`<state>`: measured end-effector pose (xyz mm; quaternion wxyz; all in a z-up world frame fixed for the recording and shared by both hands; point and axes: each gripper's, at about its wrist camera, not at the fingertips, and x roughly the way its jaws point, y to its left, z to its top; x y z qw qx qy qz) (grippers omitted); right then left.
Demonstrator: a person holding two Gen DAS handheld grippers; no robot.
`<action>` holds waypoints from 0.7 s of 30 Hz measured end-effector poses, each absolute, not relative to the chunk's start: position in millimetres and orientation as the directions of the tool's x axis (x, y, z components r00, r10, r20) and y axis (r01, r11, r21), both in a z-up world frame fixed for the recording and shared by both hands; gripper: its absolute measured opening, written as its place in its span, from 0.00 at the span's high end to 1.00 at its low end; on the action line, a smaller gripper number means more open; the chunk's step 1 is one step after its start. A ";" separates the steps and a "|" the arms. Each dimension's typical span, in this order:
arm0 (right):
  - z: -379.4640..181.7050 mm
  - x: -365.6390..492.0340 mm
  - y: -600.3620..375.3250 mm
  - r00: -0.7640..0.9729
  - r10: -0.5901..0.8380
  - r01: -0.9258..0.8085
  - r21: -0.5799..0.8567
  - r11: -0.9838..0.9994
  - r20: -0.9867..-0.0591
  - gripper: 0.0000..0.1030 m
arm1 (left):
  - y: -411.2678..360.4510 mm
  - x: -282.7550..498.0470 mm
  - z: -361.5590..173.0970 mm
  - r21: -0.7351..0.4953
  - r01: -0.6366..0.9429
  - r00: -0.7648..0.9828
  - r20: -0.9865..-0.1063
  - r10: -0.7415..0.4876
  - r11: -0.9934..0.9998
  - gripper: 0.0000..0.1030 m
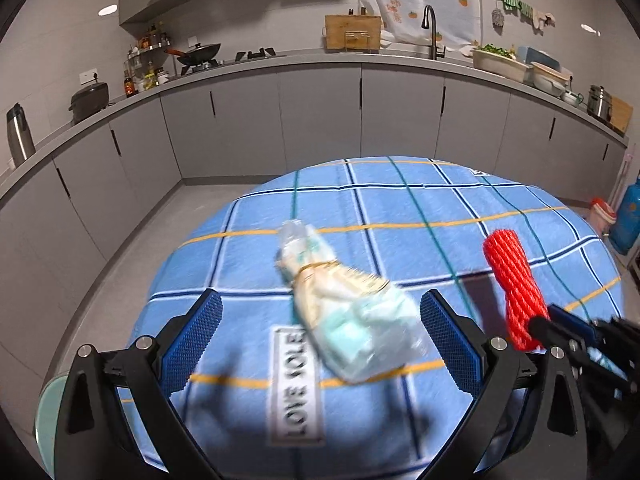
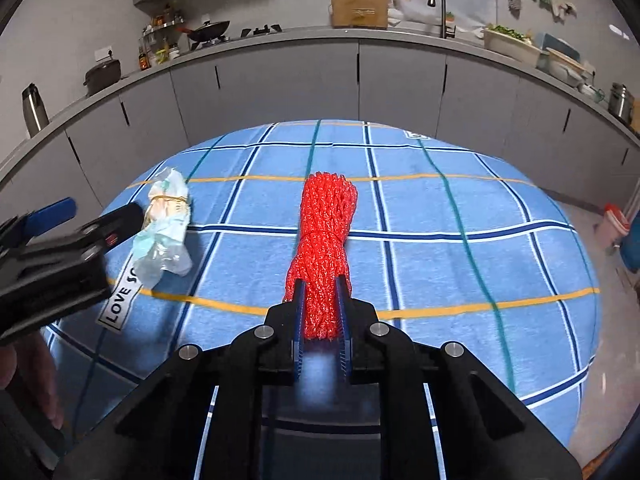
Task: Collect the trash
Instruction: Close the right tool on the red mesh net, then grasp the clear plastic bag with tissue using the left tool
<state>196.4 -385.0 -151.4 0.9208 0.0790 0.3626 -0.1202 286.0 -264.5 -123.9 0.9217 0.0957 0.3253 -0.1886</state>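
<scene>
We see the right gripper (image 2: pixel 320 304) with fingers clamped on the near end of the red net (image 2: pixel 326 236); the net runs from between the pads toward 12 o'clock, over the blue checked cloth (image 2: pixel 460 264) on the surface. Whether its far end touches the cloth, we cannot tell. In the left view the net (image 1: pixel 514 280) sits at 3 o'clock, its lower end hidden by the right gripper (image 1: pixel 560 326).

Left gripper (image 1: pixel 320 340): fingers wide apart, holding nothing. The wrapper (image 1: pixel 344 312) lies on the cloth (image 1: pixel 400 208) between them, slanted, its near end closer to the right finger (image 1: pixel 450 340); no contact visible. It is motion-blurred, print unreadable. In the right view the wrapper (image 2: pixel 166 226) is at 9 o'clock, just beyond the left gripper (image 2: pixel 96 220), which is blurred and cut off by the frame edge. A cloth label (image 1: pixel 296 384) lies partly under the wrapper, text only partly legible.
</scene>
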 end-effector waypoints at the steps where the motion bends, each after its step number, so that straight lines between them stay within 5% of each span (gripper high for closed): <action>1: -151.2 197.7 -387.6 0.709 -0.160 0.278 0.063 0.959 -0.687 0.85 | -271.5 289.9 -126.2 0.057 0.407 0.716 -0.640 -0.280 0.911 0.05; 14: -160.4 197.0 -382.5 0.714 -0.097 0.222 0.093 0.971 -0.694 0.85 | -276.9 300.7 -165.3 0.036 0.436 0.619 -0.738 -0.271 0.899 0.06; 17: -160.2 195.4 -381.0 0.715 -0.096 0.221 0.094 0.971 -0.692 0.85 | -274.0 296.5 -167.9 0.013 0.464 0.593 -0.747 -0.300 0.886 0.24; 19: -158.5 193.4 -378.4 0.719 -0.096 0.216 0.090 0.972 -0.689 0.85 | -273.3 295.1 -170.1 -0.011 0.492 0.565 -0.757 -0.329 0.870 0.49; 21: -157.5 191.9 -375.9 0.720 -0.097 0.212 0.085 0.974 -0.687 0.85 | -271.5 291.8 -169.7 -0.034 0.508 0.551 -0.755 -0.355 0.861 0.55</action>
